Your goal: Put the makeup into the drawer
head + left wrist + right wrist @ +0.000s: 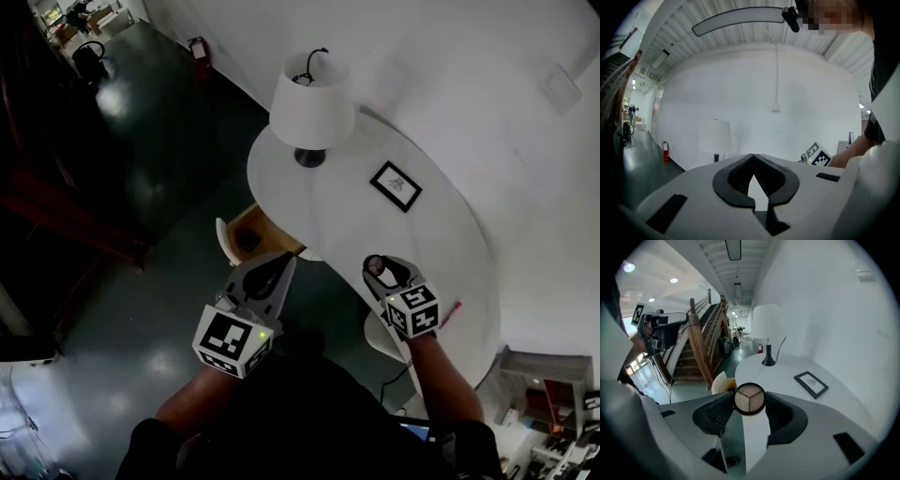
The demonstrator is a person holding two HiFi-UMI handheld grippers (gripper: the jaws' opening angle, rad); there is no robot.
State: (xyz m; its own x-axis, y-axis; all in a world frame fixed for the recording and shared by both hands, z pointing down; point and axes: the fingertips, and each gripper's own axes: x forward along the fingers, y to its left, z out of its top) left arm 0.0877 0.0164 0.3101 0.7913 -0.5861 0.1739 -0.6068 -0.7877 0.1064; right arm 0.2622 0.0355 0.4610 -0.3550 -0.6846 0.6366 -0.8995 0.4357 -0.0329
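Now the right gripper pinches the compact. The open drawer lies just left, at the table edge. The left gripper is closed and empty.

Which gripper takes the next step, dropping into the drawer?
Probably right: the right gripper holds the round makeup compact, while the left gripper is shut and empty. The open drawer sits just ahead.
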